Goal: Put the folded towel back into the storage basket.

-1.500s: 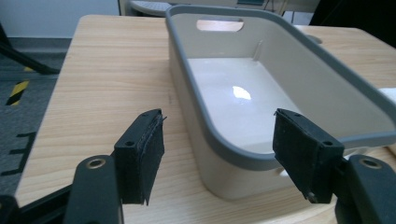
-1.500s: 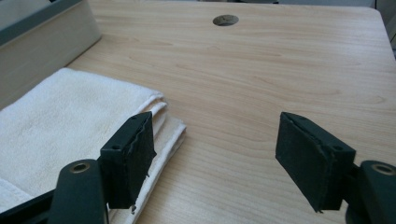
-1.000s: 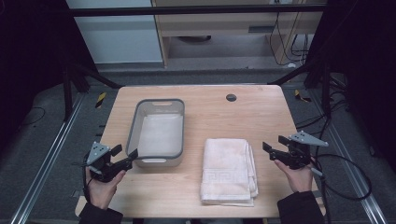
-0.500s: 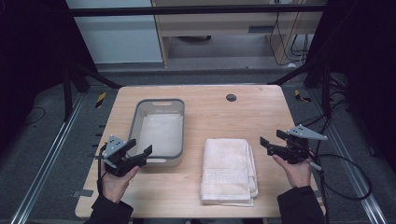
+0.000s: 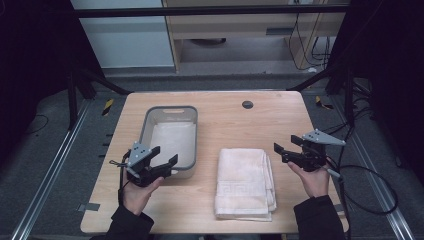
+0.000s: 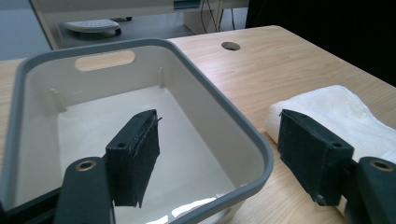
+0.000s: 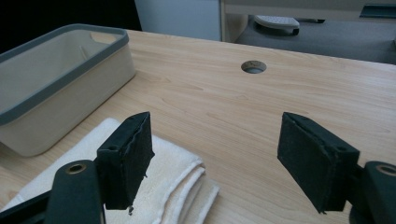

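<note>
High view: left gripper (image 5: 166, 156), jaws spread and empty, lower left at the grey-rimmed tub (image 5: 170, 135); right gripper (image 5: 281, 151), agape and empty, right of the folded towel (image 5: 244, 183).
Left gripper view: tub centre-left, towel right.
Right gripper view: towel lower left, table hole (image 7: 254, 66) upper centre.

No text, label, brand name, number or sign can be read anywhere in these pictures.
</note>
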A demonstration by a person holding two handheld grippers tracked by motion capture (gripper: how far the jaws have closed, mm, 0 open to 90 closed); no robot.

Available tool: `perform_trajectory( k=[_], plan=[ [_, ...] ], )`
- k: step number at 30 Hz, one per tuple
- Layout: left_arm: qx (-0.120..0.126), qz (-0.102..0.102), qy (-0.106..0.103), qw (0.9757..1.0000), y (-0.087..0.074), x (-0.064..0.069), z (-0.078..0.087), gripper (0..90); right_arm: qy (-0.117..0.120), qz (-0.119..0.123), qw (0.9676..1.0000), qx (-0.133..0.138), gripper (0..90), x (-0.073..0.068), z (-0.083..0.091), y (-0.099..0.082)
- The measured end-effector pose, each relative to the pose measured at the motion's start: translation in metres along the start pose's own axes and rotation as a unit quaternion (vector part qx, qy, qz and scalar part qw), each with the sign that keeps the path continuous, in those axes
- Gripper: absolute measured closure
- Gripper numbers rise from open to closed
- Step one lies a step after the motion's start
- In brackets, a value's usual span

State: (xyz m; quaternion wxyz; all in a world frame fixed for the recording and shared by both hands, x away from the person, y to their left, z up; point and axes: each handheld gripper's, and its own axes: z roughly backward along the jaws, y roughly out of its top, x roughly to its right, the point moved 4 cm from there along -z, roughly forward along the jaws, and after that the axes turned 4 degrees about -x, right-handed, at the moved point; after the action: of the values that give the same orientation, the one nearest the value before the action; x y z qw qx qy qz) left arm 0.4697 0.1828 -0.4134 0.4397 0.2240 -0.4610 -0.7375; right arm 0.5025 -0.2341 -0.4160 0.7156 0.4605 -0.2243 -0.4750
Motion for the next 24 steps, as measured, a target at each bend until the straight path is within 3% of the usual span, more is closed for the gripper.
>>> perform_trajectory(
  k=[11,24],
  plan=[
    [-0.011,-0.026,-0.023,0.9993,0.003,0.031,-0.018,28.6,0.008,0.01,0.9999,-0.003,27.0,-0.005,-0.008,0.003],
    [-0.03,-0.055,-0.054,0.9966,-0.006,0.063,-0.029,29.7,0.022,0.02,0.9993,-0.025,28.0,-0.018,-0.02,0.0]
  ],
)
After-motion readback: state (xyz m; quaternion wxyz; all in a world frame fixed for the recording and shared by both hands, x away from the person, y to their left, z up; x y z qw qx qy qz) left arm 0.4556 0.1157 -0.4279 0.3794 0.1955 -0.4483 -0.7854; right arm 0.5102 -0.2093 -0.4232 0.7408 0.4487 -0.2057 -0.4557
